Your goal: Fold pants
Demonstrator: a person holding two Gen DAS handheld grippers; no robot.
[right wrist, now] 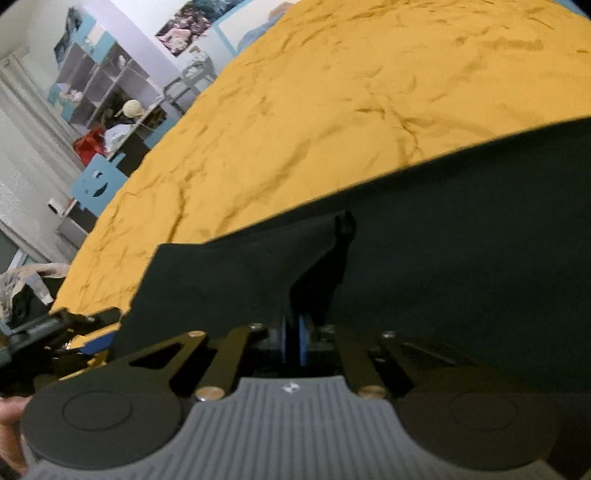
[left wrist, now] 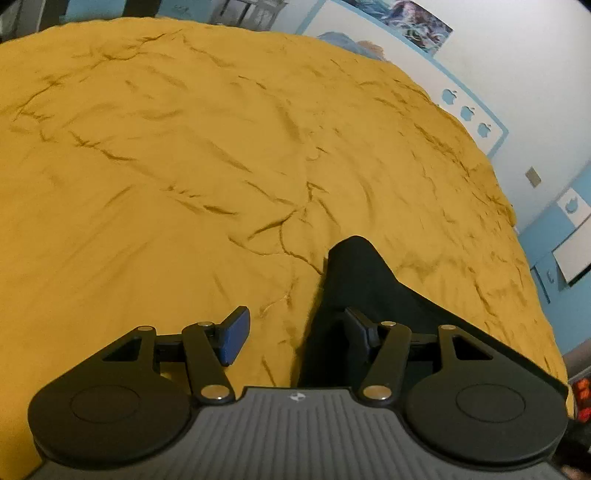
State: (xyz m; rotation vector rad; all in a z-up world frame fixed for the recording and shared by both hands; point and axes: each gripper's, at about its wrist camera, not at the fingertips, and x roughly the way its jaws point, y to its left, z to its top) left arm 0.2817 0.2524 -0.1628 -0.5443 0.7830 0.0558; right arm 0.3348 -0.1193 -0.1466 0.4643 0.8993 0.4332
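Dark pants [right wrist: 443, 240] spread smooth on yellow bedspread [right wrist: 314, 110], edge lifted

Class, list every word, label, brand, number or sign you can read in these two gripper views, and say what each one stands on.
No readable words or numbers in either view.
Small white round emblem, no letters, on the left gripper housing; the same on the right gripper.
Apple-shaped cut-outs, not text, on the blue-edged headboard.
Wall posters: pictures only, too blurred to read.
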